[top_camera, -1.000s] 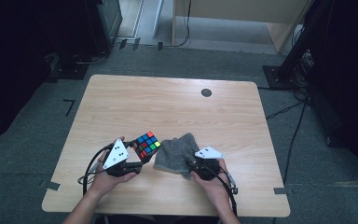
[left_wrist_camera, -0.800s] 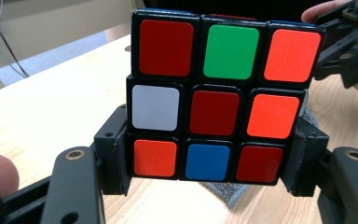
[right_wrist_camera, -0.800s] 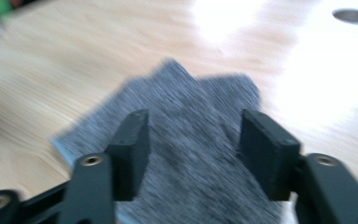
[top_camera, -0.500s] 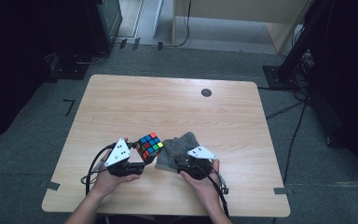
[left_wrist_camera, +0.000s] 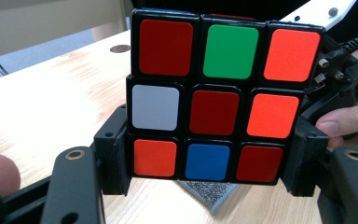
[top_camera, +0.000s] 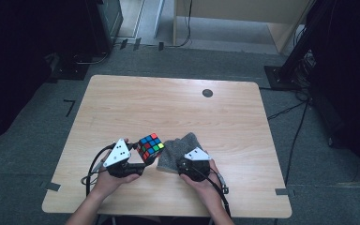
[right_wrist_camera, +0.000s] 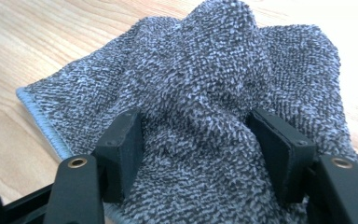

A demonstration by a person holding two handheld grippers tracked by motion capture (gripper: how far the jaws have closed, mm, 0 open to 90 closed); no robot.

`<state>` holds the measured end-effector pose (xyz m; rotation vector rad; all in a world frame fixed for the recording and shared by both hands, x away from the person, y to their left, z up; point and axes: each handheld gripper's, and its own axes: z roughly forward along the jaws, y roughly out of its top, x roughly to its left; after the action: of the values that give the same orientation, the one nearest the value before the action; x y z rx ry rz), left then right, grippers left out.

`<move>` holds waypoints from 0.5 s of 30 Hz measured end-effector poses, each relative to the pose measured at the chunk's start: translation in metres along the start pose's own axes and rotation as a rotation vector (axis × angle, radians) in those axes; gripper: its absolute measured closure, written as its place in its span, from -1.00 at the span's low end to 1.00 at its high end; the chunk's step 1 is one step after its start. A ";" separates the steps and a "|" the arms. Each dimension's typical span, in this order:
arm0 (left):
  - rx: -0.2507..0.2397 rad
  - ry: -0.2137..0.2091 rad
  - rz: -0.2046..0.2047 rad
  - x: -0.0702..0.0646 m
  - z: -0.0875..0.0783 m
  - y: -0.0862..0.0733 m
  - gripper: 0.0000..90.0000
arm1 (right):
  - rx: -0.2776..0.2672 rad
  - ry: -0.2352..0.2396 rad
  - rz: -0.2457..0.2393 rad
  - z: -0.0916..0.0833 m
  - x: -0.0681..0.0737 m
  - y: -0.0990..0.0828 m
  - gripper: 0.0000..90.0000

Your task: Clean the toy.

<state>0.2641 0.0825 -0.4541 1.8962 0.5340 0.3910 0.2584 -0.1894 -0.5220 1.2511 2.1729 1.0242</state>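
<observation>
Evidently the work in hand is wiping a puzzle cube [top_camera: 150,146] with a grey cloth [top_camera: 174,156], and the step now is gathering that cloth for a stroke. In the high view the cube sits low and left of centre, held off the wooden table [top_camera: 178,108] by the left gripper [top_camera: 140,159]; the cloth lies just right of it, touching or nearly so. In the left gripper view the jaws stand about half spread and pinch the cube [left_wrist_camera: 219,95] by its lowest row, pads pressed on both sides, a red-centred face toward the camera. The right gripper [right_wrist_camera: 200,144] straddles a raised fold of the cloth [right_wrist_camera: 205,84]: its jaws have just been closing, about half spread, with the fold bunched between them and the pads meeting the pile on either side, though whether they truly bite I cannot tell. Next, I judge, the right jaws must close until the fold is caught, then carry it against a cube face while the left holds steady.
</observation>
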 end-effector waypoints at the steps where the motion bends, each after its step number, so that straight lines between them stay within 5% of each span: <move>1: 0.001 0.000 0.004 0.000 0.000 0.000 -0.26 | -0.001 0.002 0.000 0.000 0.000 0.000 -0.17; 10: 0.002 -0.007 0.009 -0.003 0.001 0.000 -0.26 | 0.004 -0.027 0.008 -0.001 0.002 -0.001 -0.21; 15: -0.002 -0.006 0.006 -0.002 0.000 0.001 -0.26 | -0.012 -0.058 0.009 -0.006 -0.002 -0.004 0.44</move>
<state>0.2621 0.0813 -0.4535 1.8968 0.5236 0.3901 0.2532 -0.1948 -0.5218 1.2707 2.1164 0.9900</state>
